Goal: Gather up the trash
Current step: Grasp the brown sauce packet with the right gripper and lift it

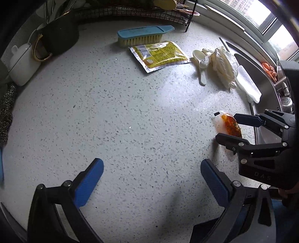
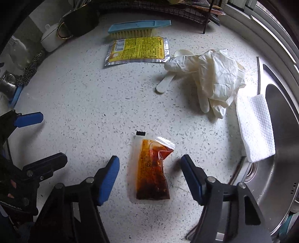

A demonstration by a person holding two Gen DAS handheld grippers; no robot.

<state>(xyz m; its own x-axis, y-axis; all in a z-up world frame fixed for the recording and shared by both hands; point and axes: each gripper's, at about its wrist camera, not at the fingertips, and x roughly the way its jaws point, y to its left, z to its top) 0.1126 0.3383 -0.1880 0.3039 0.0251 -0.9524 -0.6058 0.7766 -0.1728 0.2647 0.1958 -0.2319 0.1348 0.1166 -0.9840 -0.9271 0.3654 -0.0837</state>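
A clear sachet of red-brown sauce (image 2: 151,172) lies flat on the speckled white counter (image 2: 93,104). My right gripper (image 2: 150,165) points down over it, open, one blue pad on each side and neither touching. The left wrist view shows the same sachet (image 1: 229,124) between the right gripper's fingers (image 1: 228,127). My left gripper (image 1: 151,164) is open over bare counter, holding nothing. A yellow foil packet (image 2: 138,51), crumpled white gloves (image 2: 214,78), a white plastic spoon (image 2: 164,84) and a folded paper towel (image 2: 256,127) lie further off.
A steel sink (image 2: 280,168) borders the counter on the right, the paper towel overhanging its rim. A blue scrubbing brush (image 2: 138,27), a black mug (image 1: 56,39), a white lidded jar (image 1: 20,65), a steel scourer (image 1: 7,112) and a wire rack (image 1: 130,11) line the back.
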